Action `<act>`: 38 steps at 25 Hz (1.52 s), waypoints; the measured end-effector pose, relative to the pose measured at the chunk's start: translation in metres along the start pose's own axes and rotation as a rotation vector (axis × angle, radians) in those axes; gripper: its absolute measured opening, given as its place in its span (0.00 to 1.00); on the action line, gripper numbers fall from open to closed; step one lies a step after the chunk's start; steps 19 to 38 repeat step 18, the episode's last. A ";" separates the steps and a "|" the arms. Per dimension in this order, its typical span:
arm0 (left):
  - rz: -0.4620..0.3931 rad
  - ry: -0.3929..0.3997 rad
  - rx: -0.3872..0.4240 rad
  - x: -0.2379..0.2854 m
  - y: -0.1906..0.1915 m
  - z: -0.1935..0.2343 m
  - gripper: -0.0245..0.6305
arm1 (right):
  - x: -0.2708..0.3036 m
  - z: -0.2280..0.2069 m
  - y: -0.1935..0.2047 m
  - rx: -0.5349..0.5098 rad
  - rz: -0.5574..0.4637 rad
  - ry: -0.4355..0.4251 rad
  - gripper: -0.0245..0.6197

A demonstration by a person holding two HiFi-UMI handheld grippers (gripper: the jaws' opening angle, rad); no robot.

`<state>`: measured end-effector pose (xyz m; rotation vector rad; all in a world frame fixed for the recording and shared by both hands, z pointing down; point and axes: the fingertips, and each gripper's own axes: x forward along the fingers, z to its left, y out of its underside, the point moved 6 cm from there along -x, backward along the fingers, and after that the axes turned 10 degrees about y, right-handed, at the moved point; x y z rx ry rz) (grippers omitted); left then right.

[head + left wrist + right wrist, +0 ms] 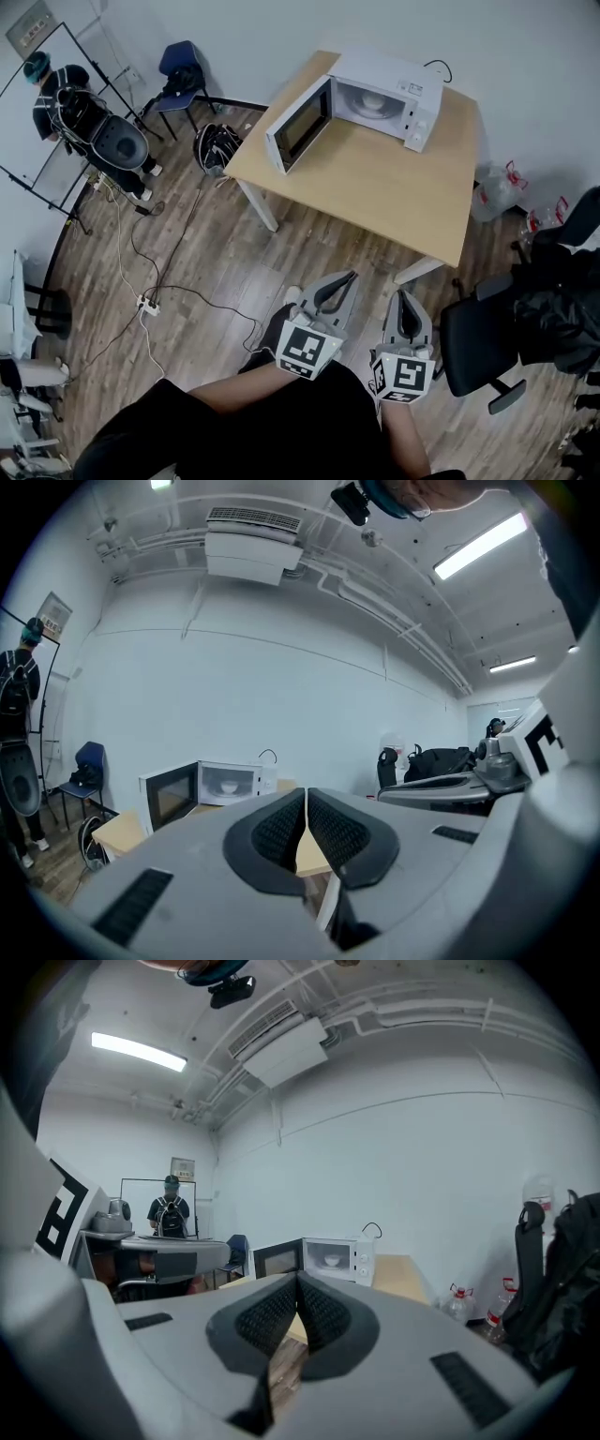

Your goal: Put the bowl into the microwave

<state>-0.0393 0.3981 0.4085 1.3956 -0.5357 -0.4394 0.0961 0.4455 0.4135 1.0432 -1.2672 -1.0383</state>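
A white microwave [380, 98] stands on the far part of a wooden table [375, 183], its door [298, 124] swung open to the left. Inside it sits a white bowl [373, 110], which also shows as a small white bowl [228, 787] in the left gripper view and as a bowl [332, 1261] in the right gripper view. Both grippers are held low in front of the person, well short of the table. My left gripper [349, 278] is shut and empty. My right gripper [403, 297] is shut too, with nothing between its pads.
A black office chair [487, 342] stands right of the grippers, with dark bags [562, 291] beyond it. Water bottles [497, 187] sit by the table's right end. Cables and a power strip [147, 305] lie on the floor at left. A person [52, 89] stands by a whiteboard far left.
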 end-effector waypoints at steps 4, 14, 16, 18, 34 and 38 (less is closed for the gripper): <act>-0.001 0.028 0.009 -0.006 0.000 -0.017 0.07 | -0.015 0.001 -0.003 -0.020 -0.014 0.015 0.13; 0.008 0.038 0.044 -0.004 0.004 -0.025 0.07 | -0.028 -0.007 0.005 -0.007 -0.011 0.053 0.13; 0.009 0.041 0.045 -0.004 0.002 -0.025 0.07 | -0.029 -0.006 0.003 -0.003 -0.011 0.052 0.13; 0.005 0.041 0.047 -0.005 -0.001 -0.026 0.07 | -0.030 -0.006 0.002 -0.001 -0.012 0.049 0.13; 0.005 0.041 0.047 -0.005 -0.001 -0.026 0.07 | -0.030 -0.006 0.002 -0.001 -0.012 0.049 0.13; 0.005 0.041 0.047 -0.005 -0.001 -0.026 0.07 | -0.030 -0.006 0.002 -0.001 -0.012 0.049 0.13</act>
